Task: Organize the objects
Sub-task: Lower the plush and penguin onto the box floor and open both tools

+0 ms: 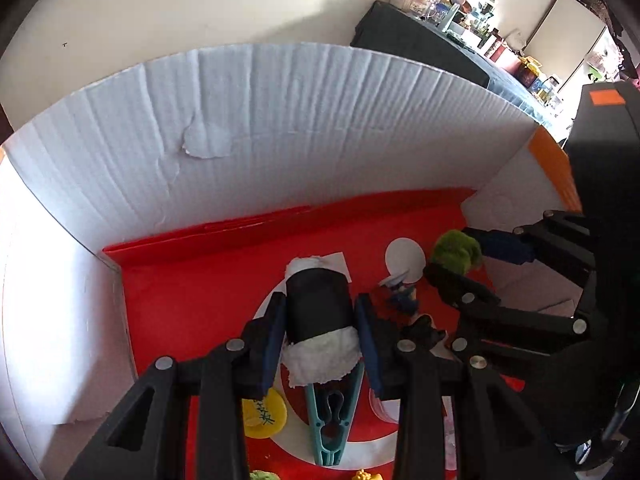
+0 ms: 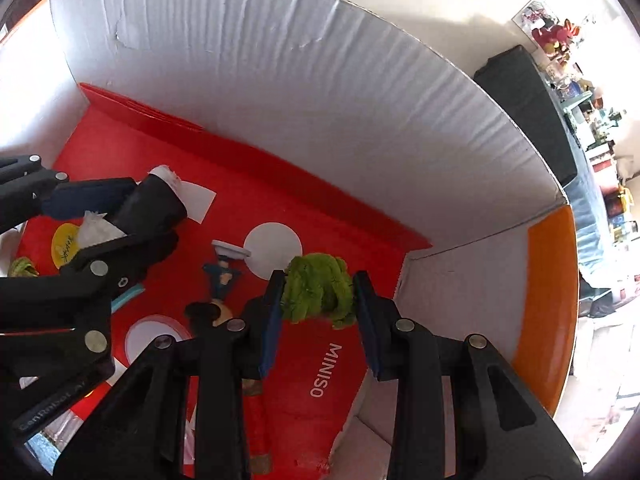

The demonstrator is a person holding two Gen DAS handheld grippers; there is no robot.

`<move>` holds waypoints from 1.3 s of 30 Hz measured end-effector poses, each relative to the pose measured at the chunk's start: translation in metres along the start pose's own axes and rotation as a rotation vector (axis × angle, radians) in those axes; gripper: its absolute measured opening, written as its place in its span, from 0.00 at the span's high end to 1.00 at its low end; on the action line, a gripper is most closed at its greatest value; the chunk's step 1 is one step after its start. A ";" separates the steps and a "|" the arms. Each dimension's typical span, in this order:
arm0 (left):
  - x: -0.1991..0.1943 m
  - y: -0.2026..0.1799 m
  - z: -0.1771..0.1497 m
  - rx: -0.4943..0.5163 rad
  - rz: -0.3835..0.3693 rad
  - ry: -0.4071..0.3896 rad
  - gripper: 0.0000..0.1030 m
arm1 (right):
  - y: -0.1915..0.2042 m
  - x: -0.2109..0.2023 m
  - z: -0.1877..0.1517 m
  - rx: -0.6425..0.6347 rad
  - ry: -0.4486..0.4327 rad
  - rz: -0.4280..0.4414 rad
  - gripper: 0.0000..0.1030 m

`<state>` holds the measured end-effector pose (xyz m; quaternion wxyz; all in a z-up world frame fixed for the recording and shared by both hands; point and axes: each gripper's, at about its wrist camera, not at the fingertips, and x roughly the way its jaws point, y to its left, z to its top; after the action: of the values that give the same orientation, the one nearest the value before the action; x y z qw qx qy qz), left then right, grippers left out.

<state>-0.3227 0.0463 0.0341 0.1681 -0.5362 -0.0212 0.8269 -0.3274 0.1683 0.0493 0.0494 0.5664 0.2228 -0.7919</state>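
Both grippers are inside a white cardboard box [image 1: 280,120] with a red floor [image 2: 256,192]. My left gripper [image 1: 320,320] is shut on a black roll with white paper ends [image 1: 318,308], also seen in the right wrist view [image 2: 154,204]. My right gripper [image 2: 318,300] is shut on a fuzzy green toy [image 2: 318,292], which shows at the right in the left wrist view [image 1: 456,250]. Whether either object rests on the floor or hangs just above it is unclear.
On the red floor lie a small blue figure [image 2: 222,274], a teal clothespin [image 1: 332,416], a yellow disc [image 1: 264,416], a black-and-tan figure [image 2: 208,312] and a red stick toy [image 2: 258,420]. An orange box flap [image 2: 548,320] stands right. A cluttered shelf [image 1: 460,12] lies beyond.
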 end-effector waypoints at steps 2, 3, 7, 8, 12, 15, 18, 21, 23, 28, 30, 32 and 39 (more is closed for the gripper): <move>-0.001 0.001 -0.001 -0.001 0.002 -0.001 0.64 | 0.001 0.000 0.000 -0.005 -0.002 -0.003 0.69; -0.001 0.001 -0.001 0.000 0.004 -0.001 0.64 | 0.001 -0.001 0.000 -0.006 -0.004 -0.005 0.69; 0.002 -0.003 0.003 0.001 0.008 -0.002 0.64 | 0.003 -0.002 0.000 -0.006 -0.005 -0.003 0.68; 0.002 -0.003 0.002 0.002 0.008 -0.002 0.64 | 0.003 -0.003 0.000 -0.008 -0.005 -0.004 0.68; 0.002 -0.003 0.002 0.010 0.014 -0.006 0.64 | 0.002 -0.003 -0.001 -0.012 -0.006 -0.006 0.68; 0.003 -0.005 0.004 0.011 0.017 -0.008 0.64 | 0.004 -0.004 -0.002 -0.012 -0.005 -0.006 0.68; 0.006 -0.010 0.009 0.011 0.017 -0.006 0.64 | 0.002 -0.003 0.000 -0.015 -0.004 -0.008 0.68; 0.007 -0.011 0.010 0.008 0.015 -0.005 0.64 | -0.002 -0.001 0.003 -0.015 -0.003 -0.009 0.67; 0.008 -0.011 0.011 0.007 0.015 -0.005 0.64 | -0.002 -0.002 0.003 -0.016 -0.004 -0.012 0.66; 0.008 -0.012 0.011 0.015 0.025 -0.009 0.63 | -0.001 -0.003 0.003 -0.027 -0.007 -0.015 0.62; 0.008 -0.012 0.011 0.017 0.027 -0.009 0.63 | -0.003 -0.002 0.004 -0.028 -0.008 -0.016 0.62; 0.008 -0.013 0.011 0.019 0.029 -0.009 0.63 | -0.005 -0.003 0.004 -0.029 -0.009 -0.015 0.62; 0.008 -0.013 0.012 0.019 0.036 -0.009 0.61 | -0.008 -0.003 0.007 -0.027 -0.010 -0.015 0.62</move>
<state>-0.3326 0.0624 0.0351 0.1581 -0.5310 -0.0045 0.8325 -0.3348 0.1726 0.0563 0.0524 0.5601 0.2373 -0.7920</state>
